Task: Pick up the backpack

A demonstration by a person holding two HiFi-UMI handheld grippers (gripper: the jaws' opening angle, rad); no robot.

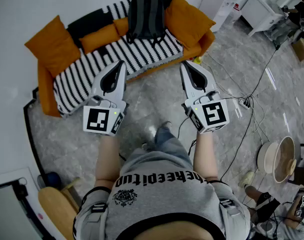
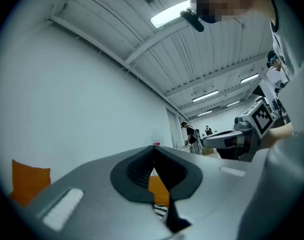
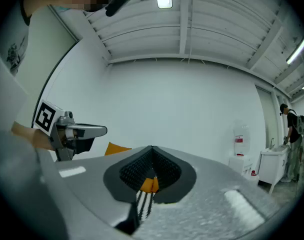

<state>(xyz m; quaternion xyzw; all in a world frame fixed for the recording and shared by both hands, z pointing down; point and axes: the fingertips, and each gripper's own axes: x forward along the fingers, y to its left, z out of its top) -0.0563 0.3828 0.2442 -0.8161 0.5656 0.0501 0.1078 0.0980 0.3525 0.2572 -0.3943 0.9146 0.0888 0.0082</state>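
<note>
At left in the head view, the left claw (image 1: pixel 120 64) points toward the sofa (image 1: pixel 43 86), clenched with nothing between its jaws; its own view shows the pads meeting. Only the head view shows the backpack (image 1: pixel 148 15). It is black and upright with its straps showing, and it leans against the sofa back between orange cushions (image 1: pixel 189 19), above a black-and-white striped throw (image 1: pixel 142 54). Right of it, the right claw (image 1: pixel 184 65) is likewise clenched and empty, well apart from the backpack.

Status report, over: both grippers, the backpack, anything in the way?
Left gripper shut, empty. Right gripper shut, empty. Backpack on sofa, untouched. Nothing seen in the way.
</note>
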